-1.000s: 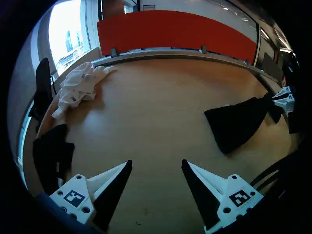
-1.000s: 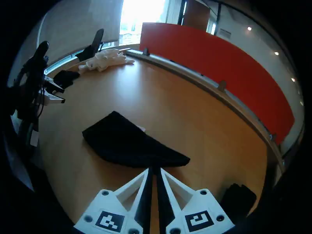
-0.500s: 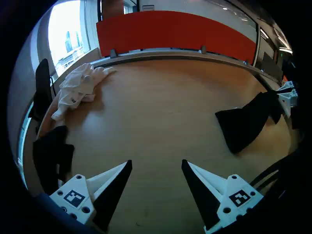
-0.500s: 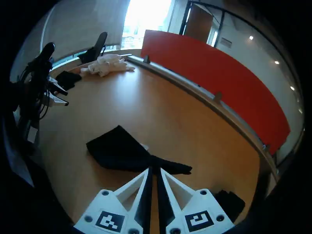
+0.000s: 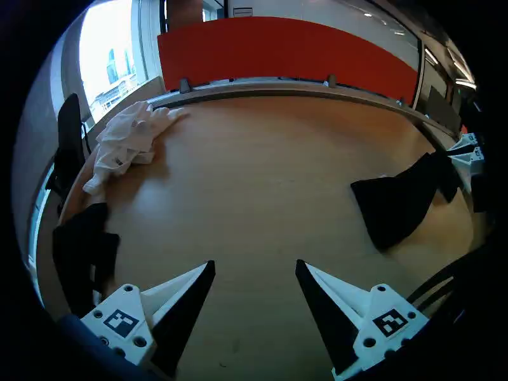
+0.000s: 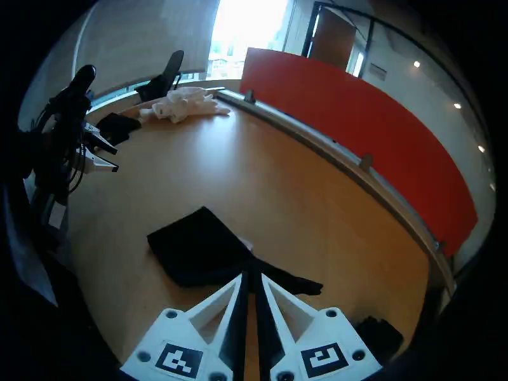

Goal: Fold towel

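A black towel (image 6: pixel 203 251) lies partly lifted on the wooden table (image 6: pixel 209 171), one corner pinched between the fingers of my right gripper (image 6: pixel 252 279), which is shut on it. From the left gripper view the same black towel (image 5: pixel 397 197) hangs at the right, held up by the right gripper (image 5: pixel 462 152). My left gripper (image 5: pixel 254 270) hovers open above the table's near edge with nothing between its fingers. It shows at the far left of the right gripper view as the left gripper (image 6: pixel 105 152).
A crumpled white cloth (image 5: pixel 130 140) lies at the table's far left, and another black cloth (image 5: pixel 82 254) drapes the left edge. A red partition (image 5: pixel 286 51) runs behind the table. A dark chair (image 5: pixel 66 146) stands by the window. A further dark cloth (image 6: pixel 381 333) lies at the right.
My right gripper has lifted and pulled the black towel's corner, so the towel has bunched up and drawn in. The left gripper has stayed put and open.
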`<state>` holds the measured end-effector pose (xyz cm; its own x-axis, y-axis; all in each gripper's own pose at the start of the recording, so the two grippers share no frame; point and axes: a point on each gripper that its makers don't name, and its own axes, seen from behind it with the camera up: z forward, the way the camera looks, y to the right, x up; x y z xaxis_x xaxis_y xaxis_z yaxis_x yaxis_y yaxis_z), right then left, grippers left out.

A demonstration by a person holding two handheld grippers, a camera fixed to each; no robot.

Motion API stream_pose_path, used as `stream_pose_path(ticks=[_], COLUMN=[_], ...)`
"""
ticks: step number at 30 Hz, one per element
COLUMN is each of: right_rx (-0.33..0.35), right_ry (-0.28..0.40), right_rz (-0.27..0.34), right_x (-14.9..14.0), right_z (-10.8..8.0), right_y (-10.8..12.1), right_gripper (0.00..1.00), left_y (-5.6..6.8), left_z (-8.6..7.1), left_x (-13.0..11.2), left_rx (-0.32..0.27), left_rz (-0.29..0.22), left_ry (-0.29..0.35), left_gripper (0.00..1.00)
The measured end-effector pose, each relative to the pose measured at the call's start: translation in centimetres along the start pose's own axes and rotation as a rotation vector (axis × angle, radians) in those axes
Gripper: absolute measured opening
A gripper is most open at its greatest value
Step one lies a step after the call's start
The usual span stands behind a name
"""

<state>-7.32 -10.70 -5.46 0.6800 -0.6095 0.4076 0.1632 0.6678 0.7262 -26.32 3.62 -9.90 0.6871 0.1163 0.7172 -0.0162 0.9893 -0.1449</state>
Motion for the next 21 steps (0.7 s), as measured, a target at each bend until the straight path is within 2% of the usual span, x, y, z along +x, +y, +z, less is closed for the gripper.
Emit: stream_pose_path(ticks=[12, 21], right_rx=[0.084, 0.142], right_ry=[-0.02, -0.024], right_rz=[-0.02, -0.041], right_x=[-0.2, 0.5], right_z=[2.4, 3.8], right_y=[-3.9, -6.4], right_gripper=[0.07, 0.07], left_y=[0.2, -0.6], left_z=[-0.2, -0.6], left_x=[0.2, -0.1], left_rx=[-0.009, 0.003], left_rz=[-0.005, -0.013], left_ry=[0.003, 0.003], left_gripper=[0.94, 0.94])
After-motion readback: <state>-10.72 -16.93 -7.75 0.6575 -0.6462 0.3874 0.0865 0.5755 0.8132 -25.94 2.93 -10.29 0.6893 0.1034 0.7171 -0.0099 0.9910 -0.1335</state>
